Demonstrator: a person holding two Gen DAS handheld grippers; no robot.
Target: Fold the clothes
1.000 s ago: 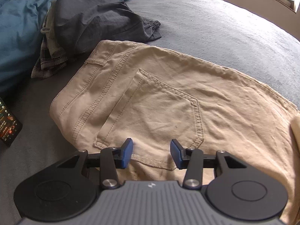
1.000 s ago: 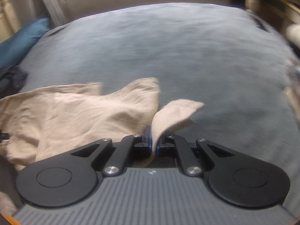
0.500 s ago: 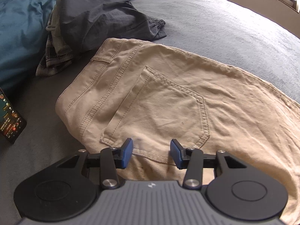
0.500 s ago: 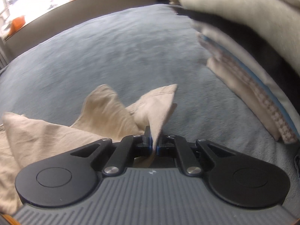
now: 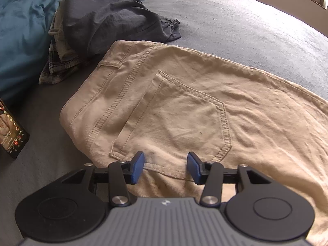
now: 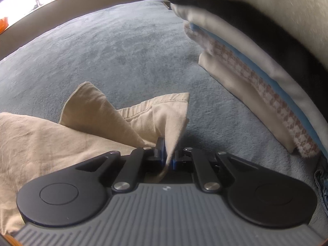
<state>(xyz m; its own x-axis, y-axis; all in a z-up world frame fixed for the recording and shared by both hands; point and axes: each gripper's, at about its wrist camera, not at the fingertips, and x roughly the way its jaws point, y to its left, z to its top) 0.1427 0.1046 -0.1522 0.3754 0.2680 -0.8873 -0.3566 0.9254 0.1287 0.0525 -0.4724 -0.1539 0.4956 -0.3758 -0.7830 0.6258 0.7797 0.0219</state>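
Observation:
Beige trousers point(image 5: 184, 112) lie flat on the grey bed cover point(image 5: 246, 20), back pocket up, waistband to the left. My left gripper point(image 5: 165, 167) hovers over the pocket's lower edge; its jaws are opening and nothing is pinched between the blue pads. In the right wrist view, the trousers point(image 6: 51, 139) bunch at the left and a leg hem rises into my right gripper point(image 6: 168, 155). That gripper's pads still hold the hem cloth while its jaws start opening.
A heap of dark and plaid clothes point(image 5: 106, 20) lies beyond the waistband, against a blue duvet point(image 5: 20, 41). A lit phone point(image 5: 12, 131) rests at the left edge. A stack of folded clothes point(image 6: 256, 71) rises close at the right, denim point(image 6: 321, 184) beneath it.
My right gripper swung right and down with the trouser hem, bringing the folded stack close on its right. The left gripper stayed over the pocket and its pads stand slightly wider.

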